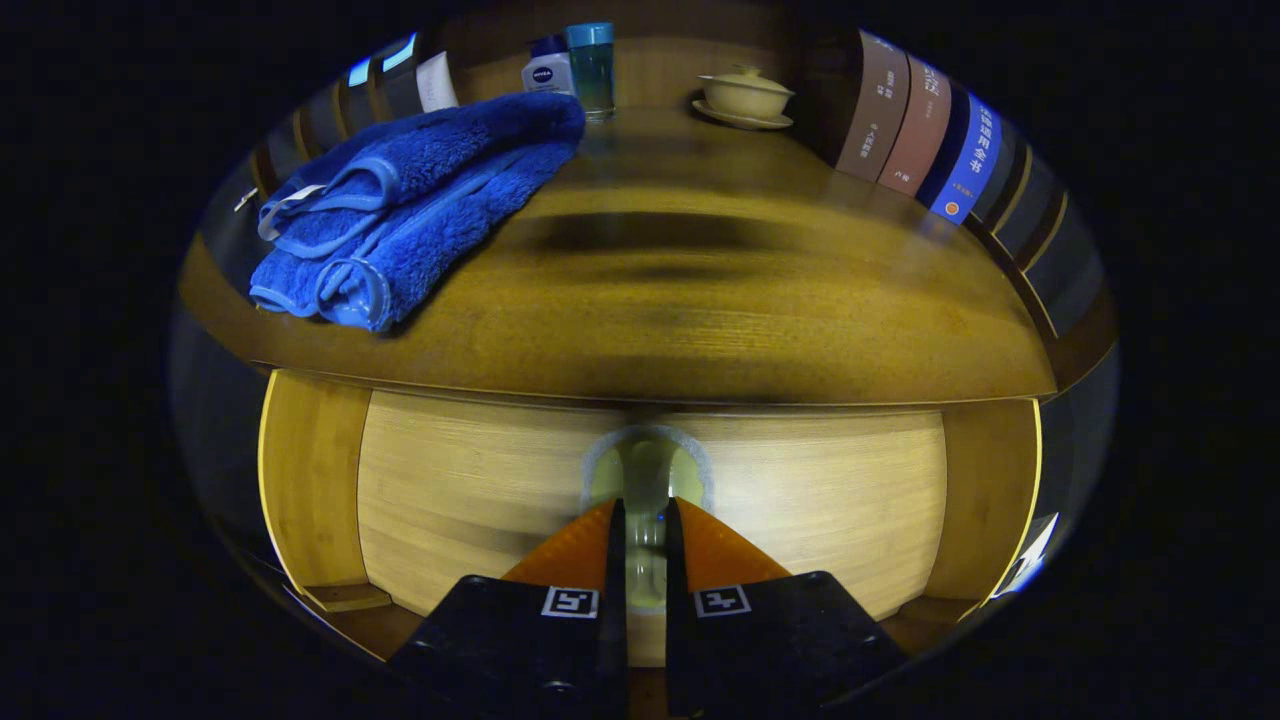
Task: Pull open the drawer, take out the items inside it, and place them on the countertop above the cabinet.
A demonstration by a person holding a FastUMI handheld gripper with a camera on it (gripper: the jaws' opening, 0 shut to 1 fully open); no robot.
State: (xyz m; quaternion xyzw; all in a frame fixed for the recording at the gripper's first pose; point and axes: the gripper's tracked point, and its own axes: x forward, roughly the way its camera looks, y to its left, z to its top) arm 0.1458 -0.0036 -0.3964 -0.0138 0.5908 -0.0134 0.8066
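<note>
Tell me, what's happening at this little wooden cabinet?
A person's hand-held gripper has its fingers closed around the pale knob on the drawer front, apparently ready to pull; the drawer looks shut. On the countertop above lie a folded blue towel, a blue-capped bottle and a lidded cup, with books alongside.

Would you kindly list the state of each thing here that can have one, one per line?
drawer: closed, front flush under the countertop
drawer handle: gripped between the fingers
gripper: shut on the drawer handle
blue towel: folded, lying on the countertop
lidded cup: lid on, upright on its saucer
glass bottle: upright, capped
books: standing upright
</note>
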